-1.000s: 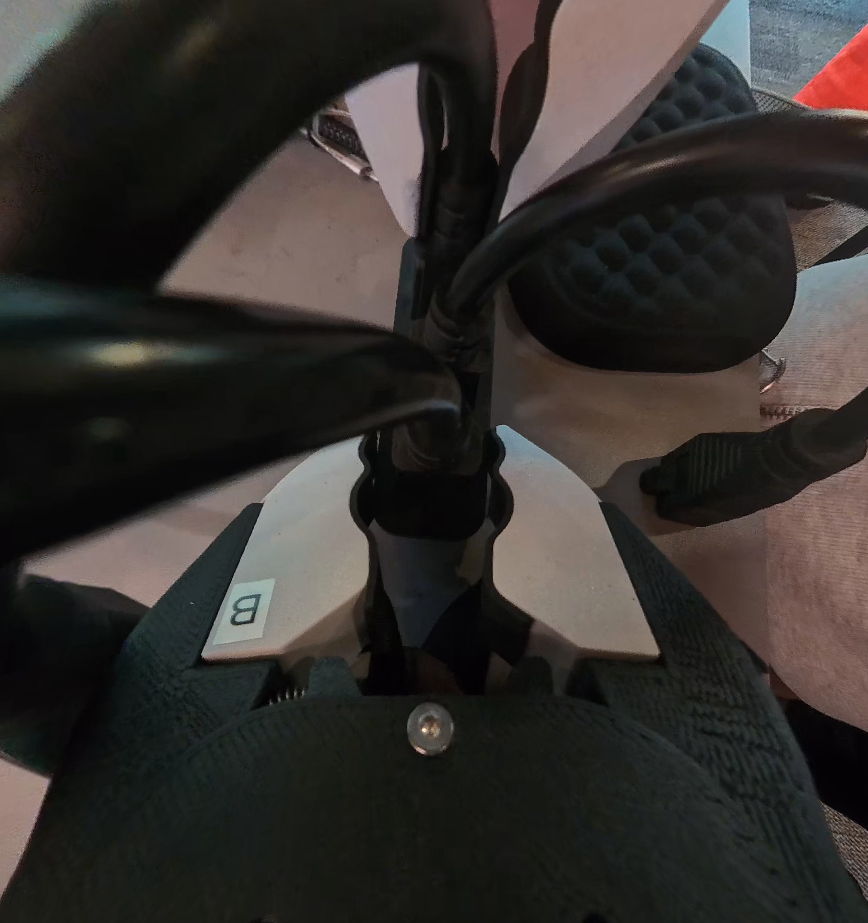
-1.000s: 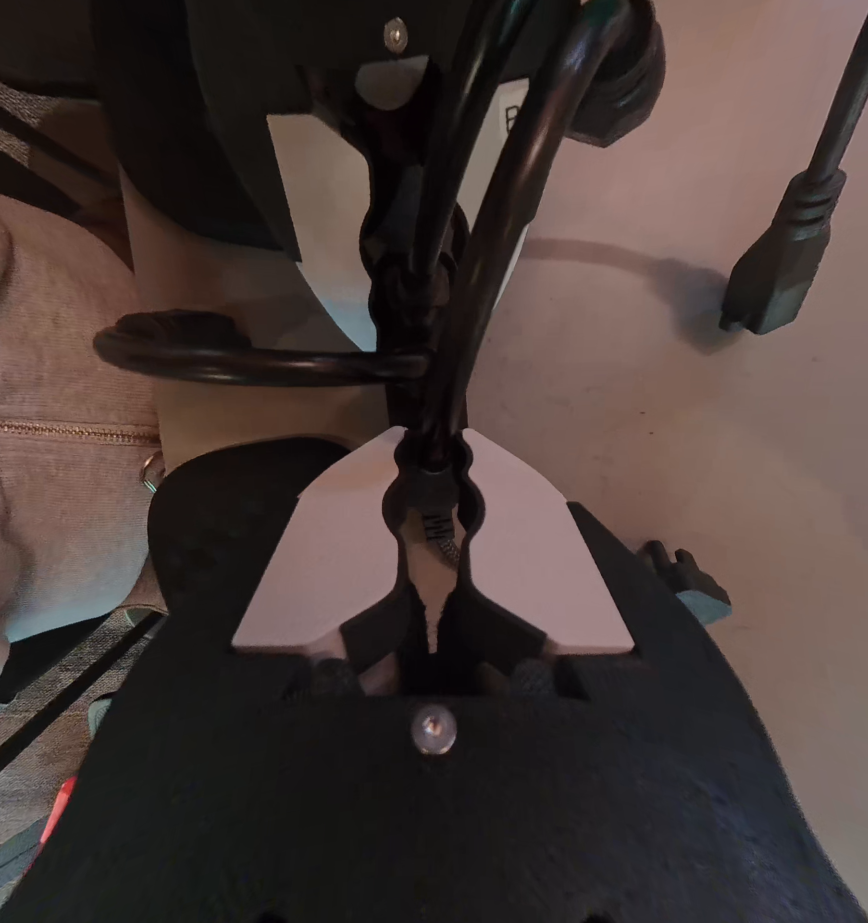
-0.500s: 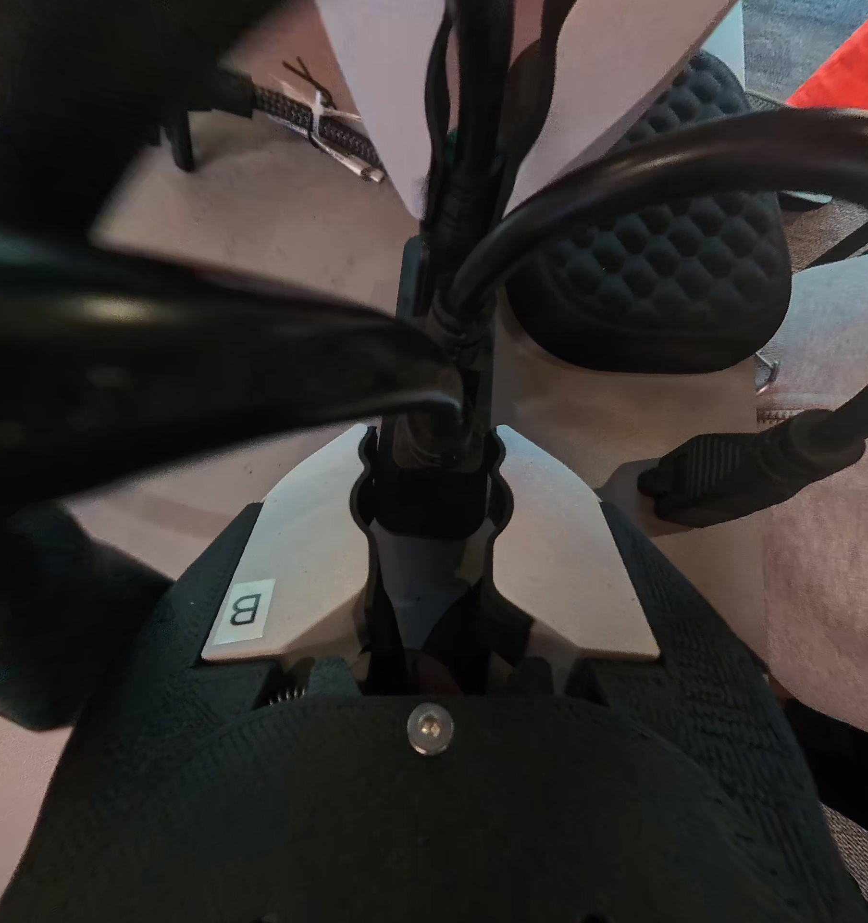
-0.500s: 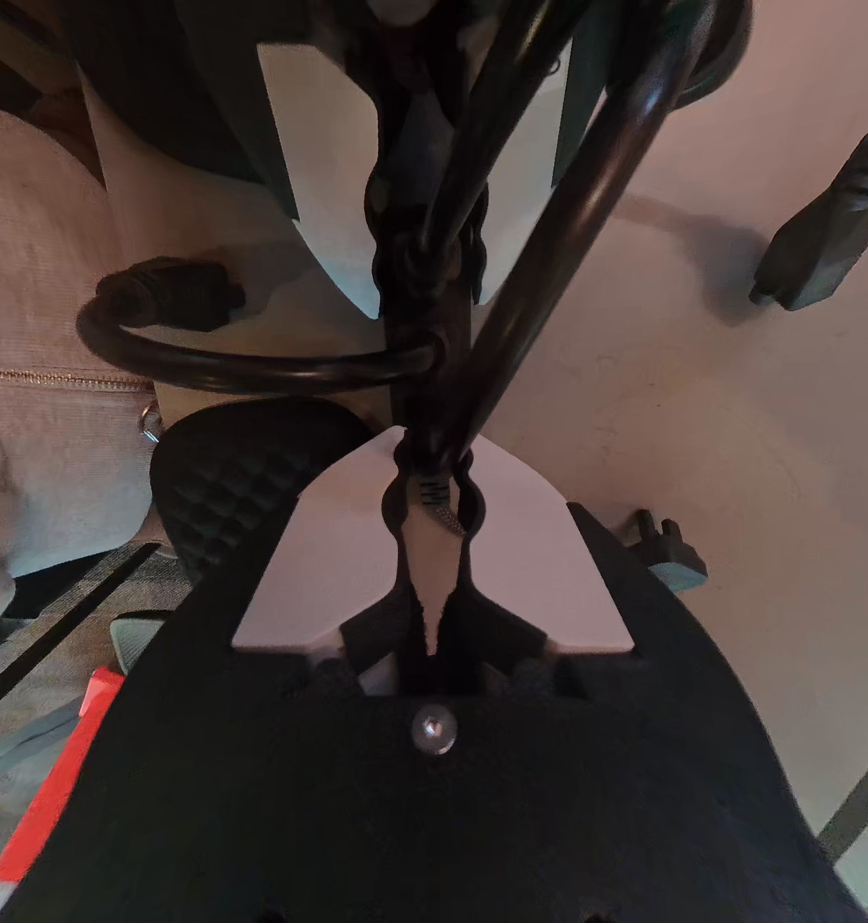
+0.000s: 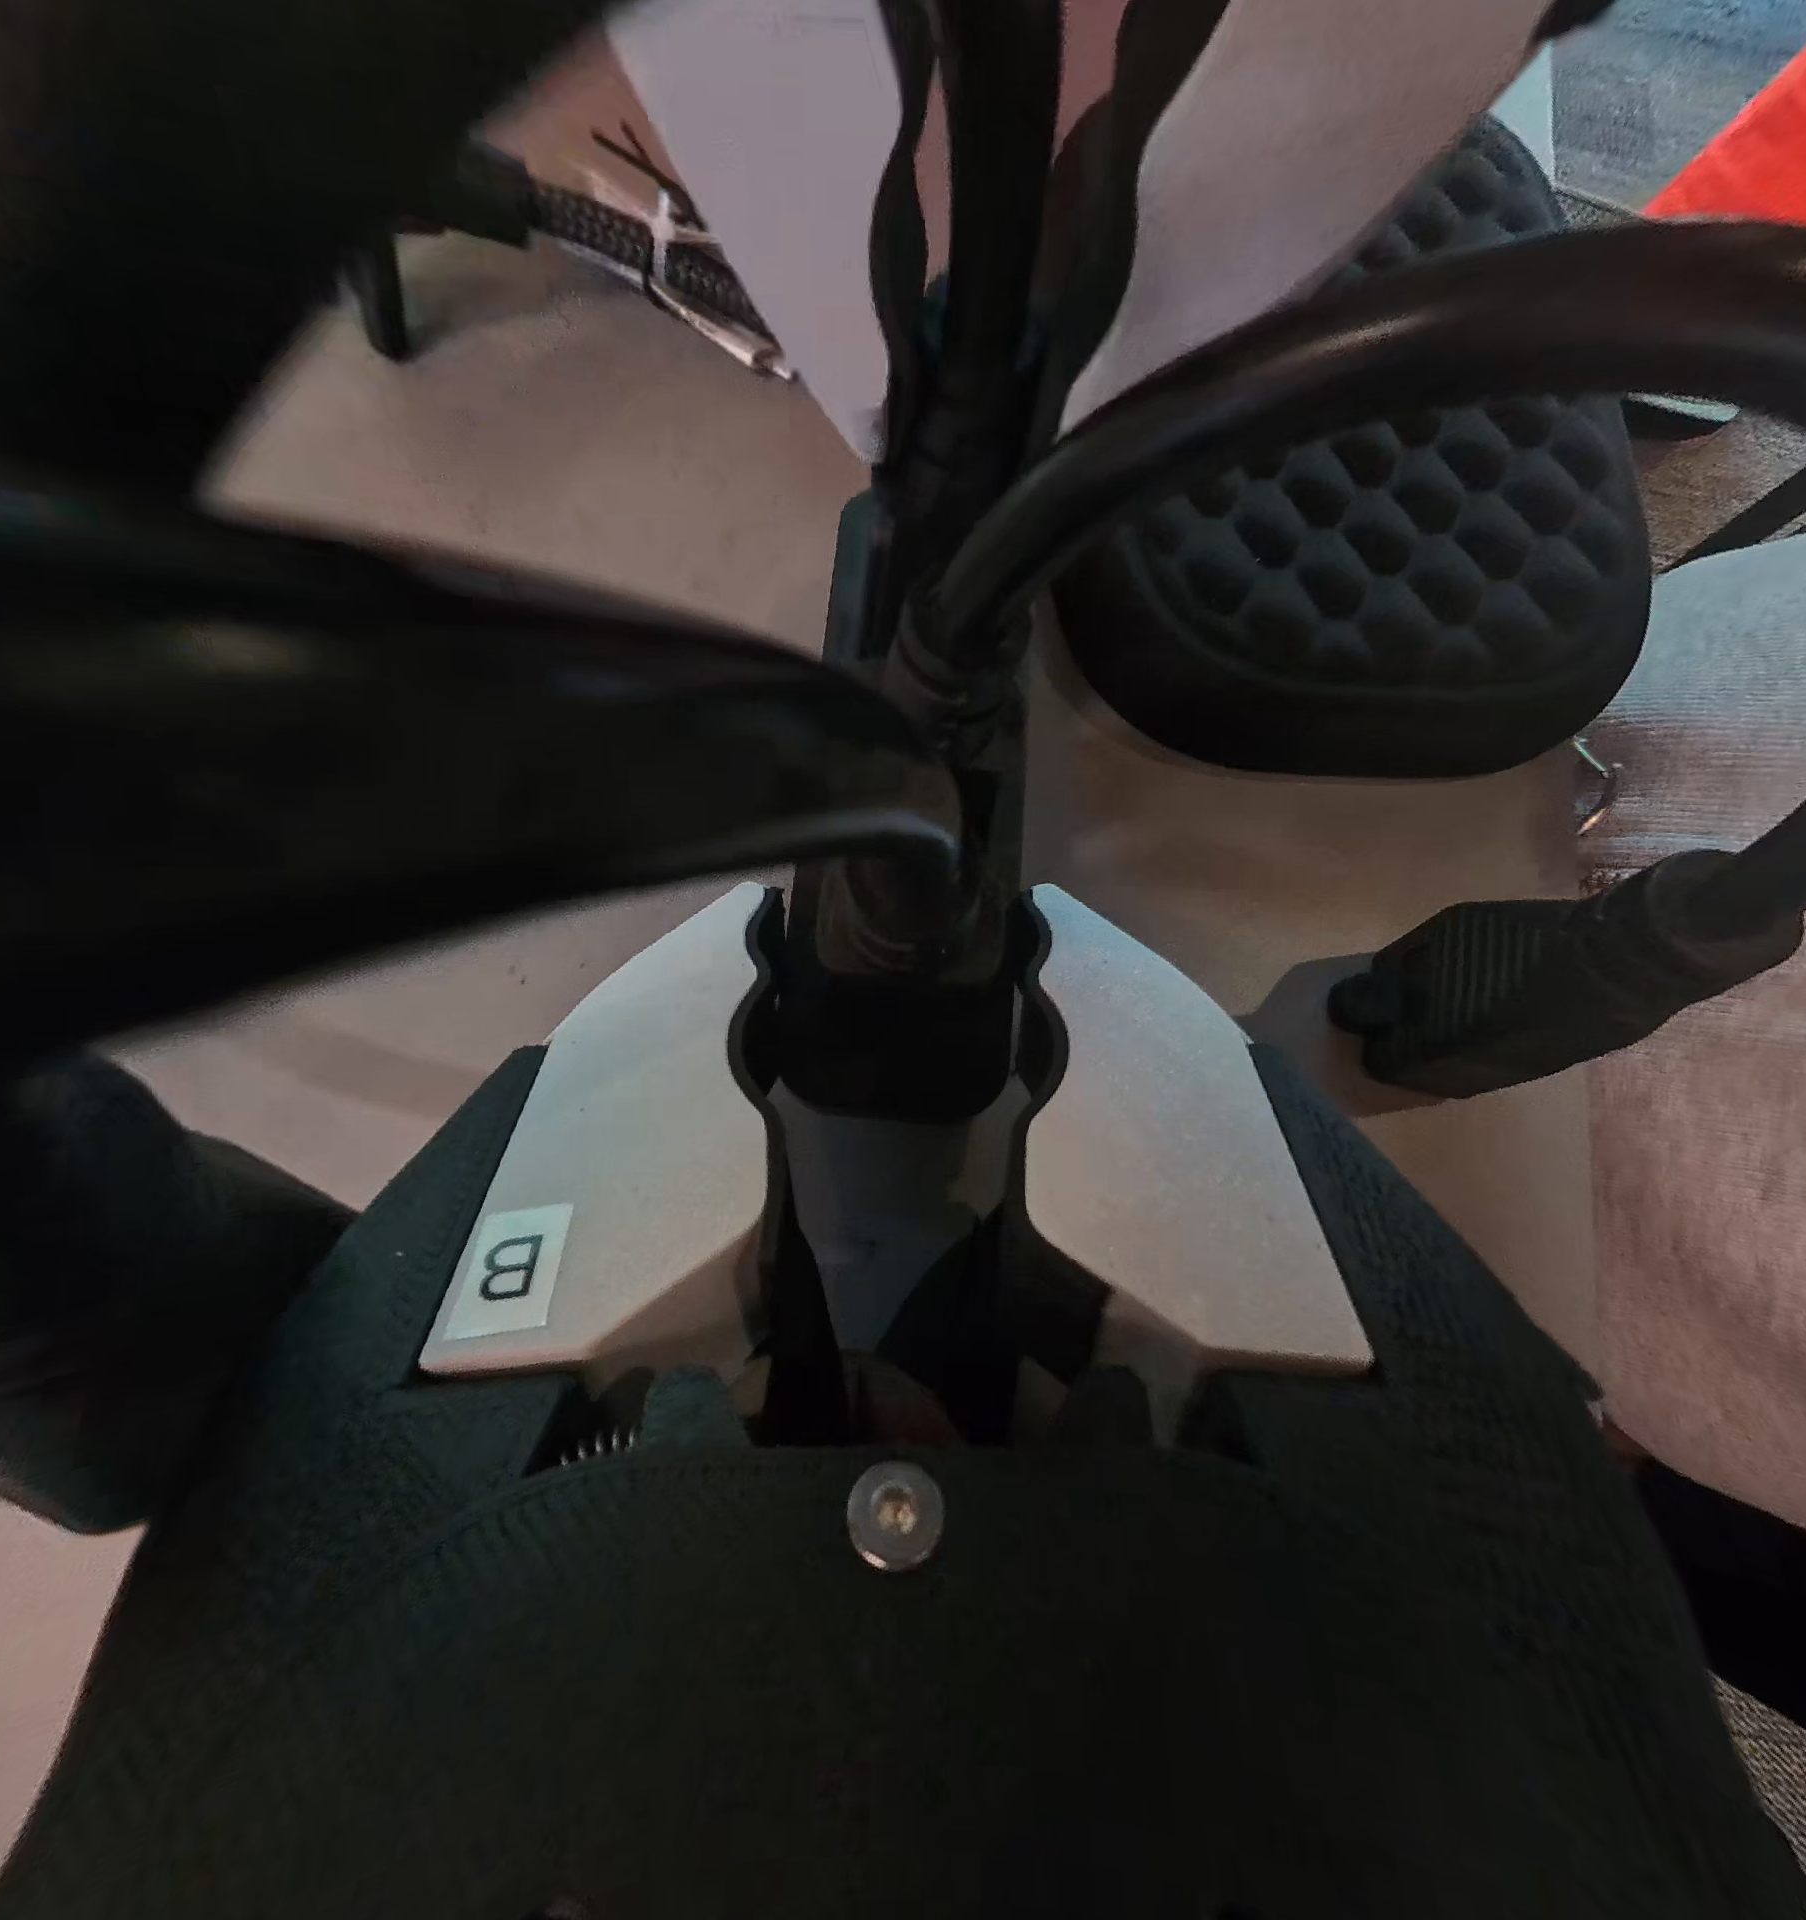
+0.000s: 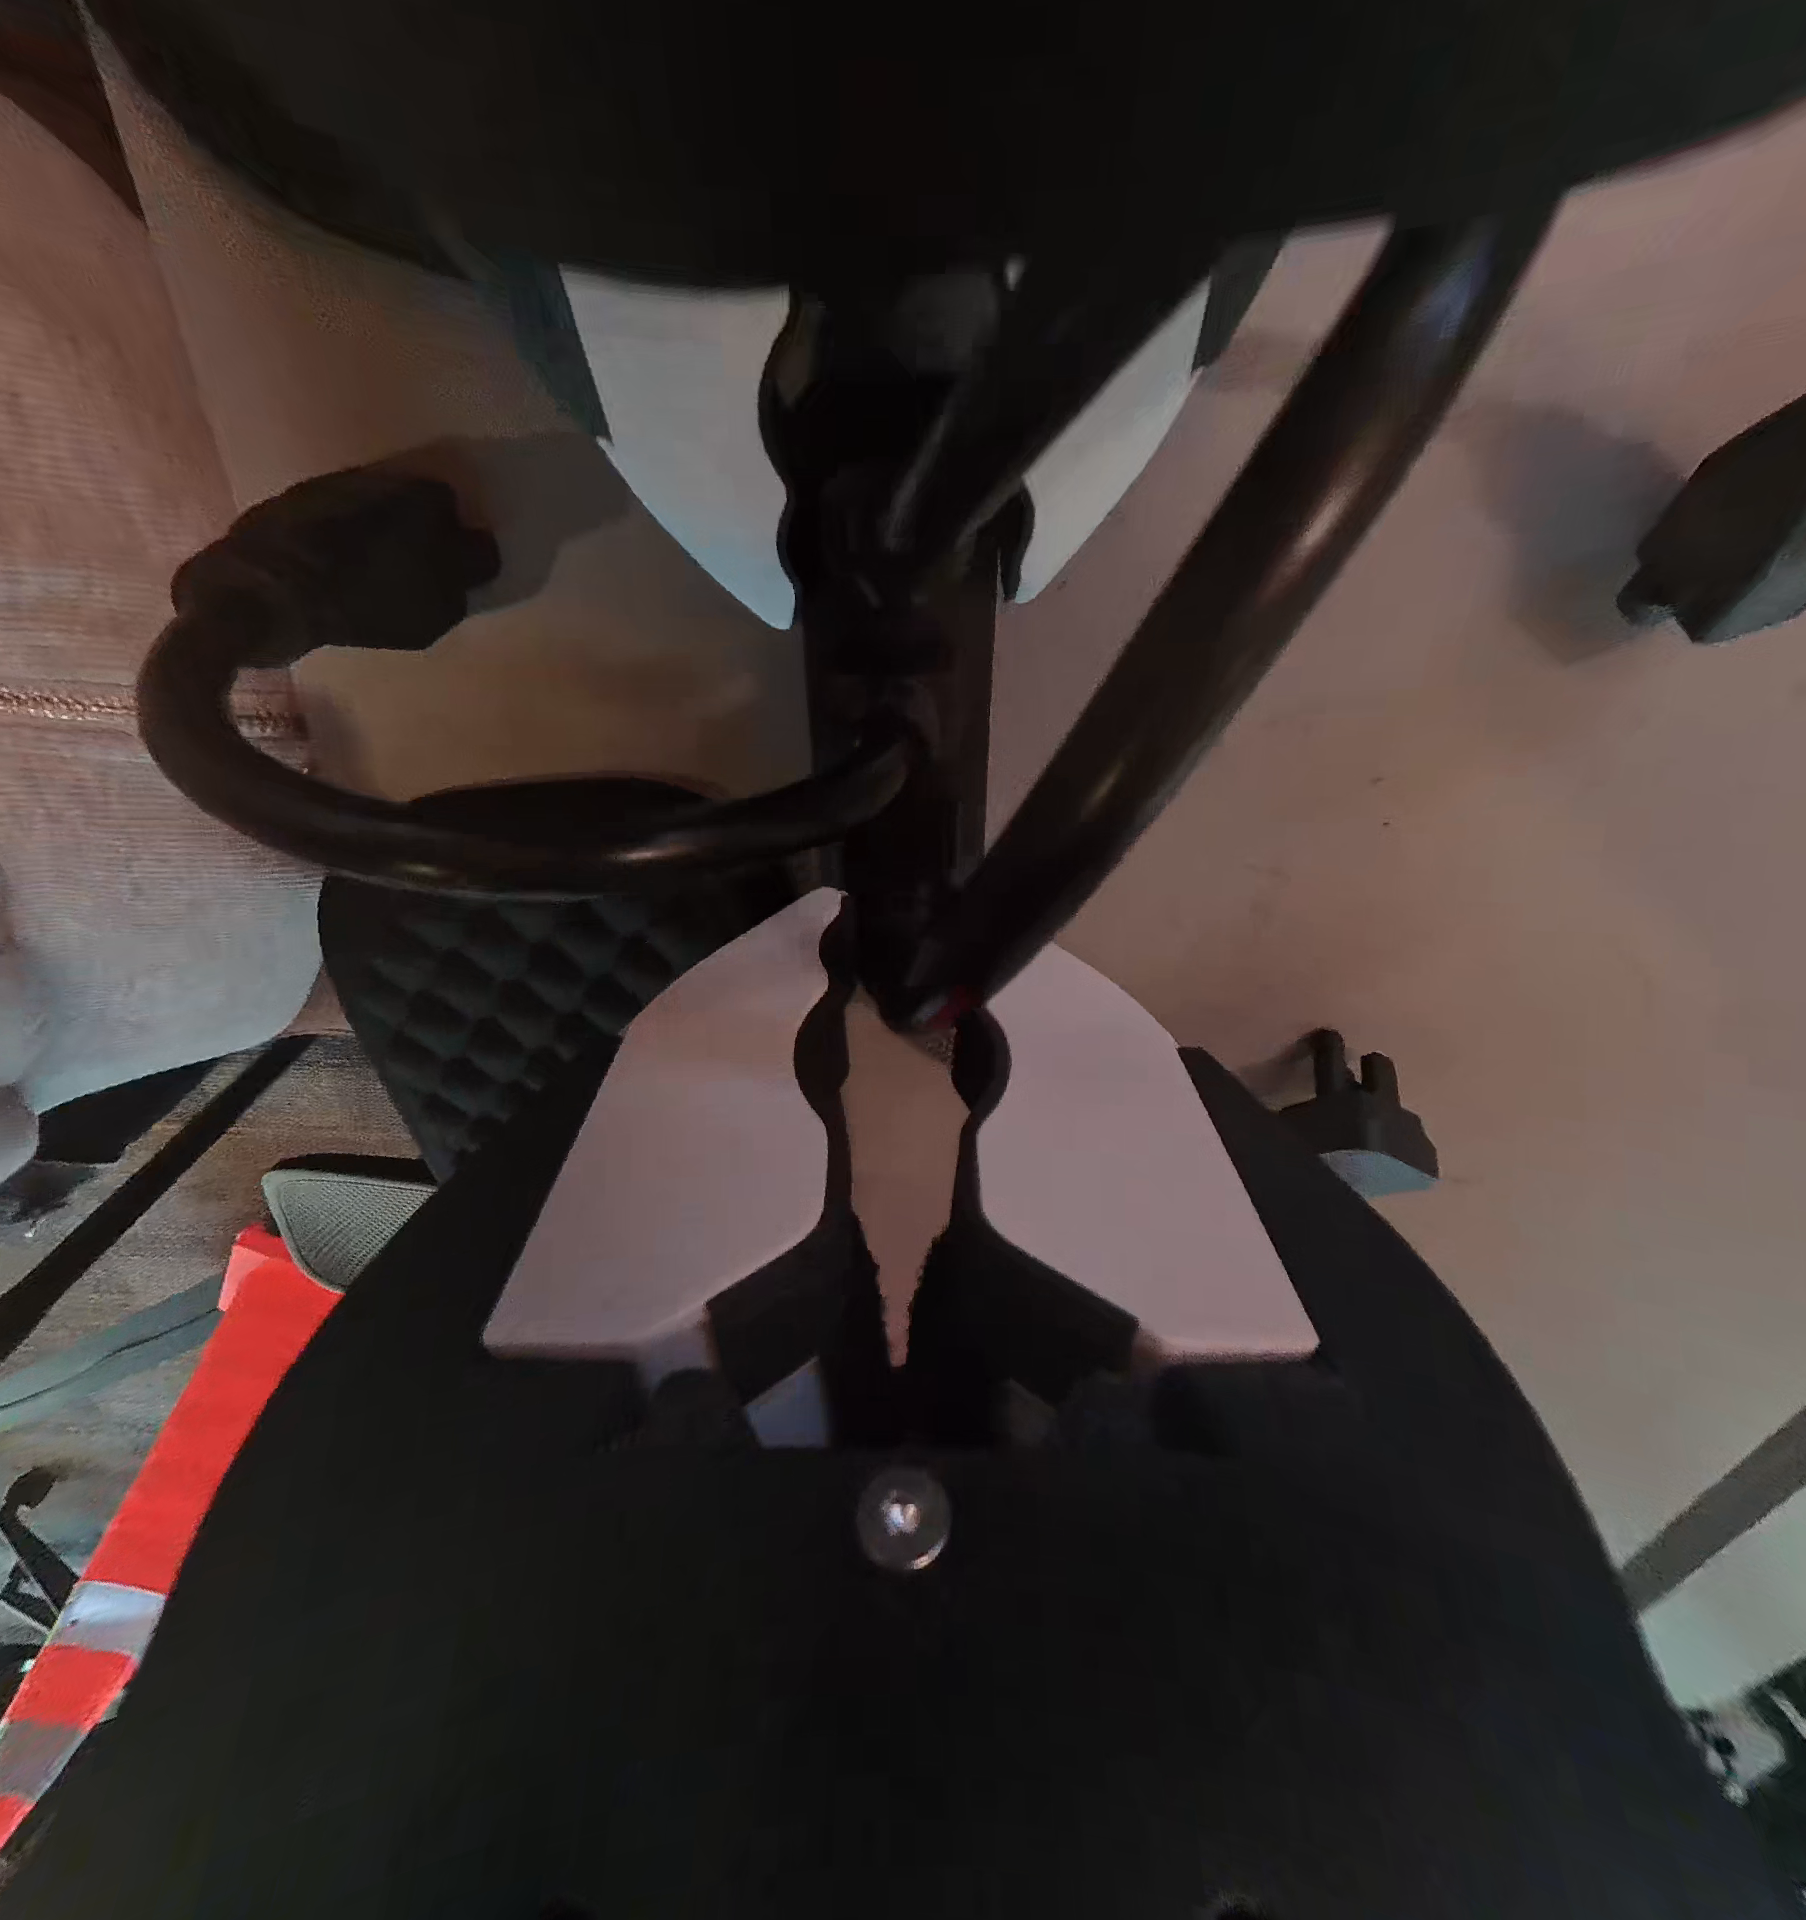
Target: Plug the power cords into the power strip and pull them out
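In the left wrist view my left gripper (image 5: 894, 987) is shut on a narrow black bar, seemingly the power strip (image 5: 894, 1039) seen end-on. Thick black cords (image 5: 1294, 353) bend out of it just past the fingertips. My right gripper (image 6: 904, 987) faces the left one and is shut on the end of a thick black cord (image 6: 1242, 582) at its fingertips. The right gripper's white fingers (image 5: 774, 156) show at the top of the left view. A loose black plug (image 5: 1522, 987) lies at the table edge; it also shows in the right wrist view (image 6: 338, 561).
Another black plug (image 6: 1751, 551) lies on the pale table (image 6: 1450, 883). A small black clip (image 6: 1346, 1112) and a braided cable with a tie (image 5: 660, 249) lie there too. A black dimpled pad (image 5: 1377, 592), a person's beige clothing (image 5: 1730, 1195) and a red object (image 6: 151, 1538) are at the edge. Across from one pair of fingers to the other is roughly 7 cm. My left tips are roughly 7 cm from the loose black plug (image 5: 1522, 987).
The thick cord has swung right and lower, uncovering the braided cable. The right gripper has drawn back, so the cord end now sits at its fingertips. The left gripper's hold is unchanged.
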`<state>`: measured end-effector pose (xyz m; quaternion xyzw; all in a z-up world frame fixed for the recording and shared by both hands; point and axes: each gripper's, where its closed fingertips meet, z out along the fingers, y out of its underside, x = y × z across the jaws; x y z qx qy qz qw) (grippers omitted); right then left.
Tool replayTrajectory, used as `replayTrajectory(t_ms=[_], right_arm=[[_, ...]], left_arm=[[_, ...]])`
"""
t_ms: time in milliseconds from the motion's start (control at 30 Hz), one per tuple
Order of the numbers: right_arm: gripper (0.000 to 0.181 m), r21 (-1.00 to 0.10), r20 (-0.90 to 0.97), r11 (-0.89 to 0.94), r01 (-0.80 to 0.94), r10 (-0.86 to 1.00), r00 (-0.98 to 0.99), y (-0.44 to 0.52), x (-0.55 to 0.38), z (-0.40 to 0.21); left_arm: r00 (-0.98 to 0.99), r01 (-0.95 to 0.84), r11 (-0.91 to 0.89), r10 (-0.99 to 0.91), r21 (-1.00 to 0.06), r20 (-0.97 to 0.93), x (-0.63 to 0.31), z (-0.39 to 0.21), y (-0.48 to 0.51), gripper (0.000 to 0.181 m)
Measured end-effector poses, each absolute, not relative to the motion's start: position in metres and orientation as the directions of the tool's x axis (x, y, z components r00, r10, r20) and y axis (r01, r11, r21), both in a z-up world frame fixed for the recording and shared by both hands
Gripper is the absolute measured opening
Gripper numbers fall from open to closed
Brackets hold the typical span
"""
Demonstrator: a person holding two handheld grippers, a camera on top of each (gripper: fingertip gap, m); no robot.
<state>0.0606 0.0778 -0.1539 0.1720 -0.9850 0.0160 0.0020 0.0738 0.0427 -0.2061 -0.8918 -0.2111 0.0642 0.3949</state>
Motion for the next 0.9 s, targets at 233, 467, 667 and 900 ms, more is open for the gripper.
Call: replayTrajectory(t_ms=[233,467,667,900], right_arm=[[0.016,-0.052,-0.003,0.941,-0.333,-0.334,-0.943,0.0774,0.0605,-0.1539],[0.017,-0.044,-0.006,0.944,-0.326,-0.326,-0.945,0.0775,0.0605,-0.154],[0.016,-0.023,0.018,0.935,-0.353,-0.353,-0.936,0.0756,0.0622,-0.1544],[0.016,0.006,0.046,0.921,-0.389,-0.389,-0.92,0.0733,0.0647,-0.1549]], left_arm=[[0.902,0.324,-0.599,0.429,-0.732,0.049,0.0736,-0.2069,0.0427,0.043],[0.901,0.32,-0.598,0.431,-0.735,0.041,0.0734,-0.2075,0.0423,0.043],[0.902,0.327,-0.597,0.429,-0.733,0.053,0.0734,-0.2078,0.0422,0.043],[0.902,0.325,-0.601,0.429,-0.73,0.049,0.0737,-0.2072,0.0425,0.043]])
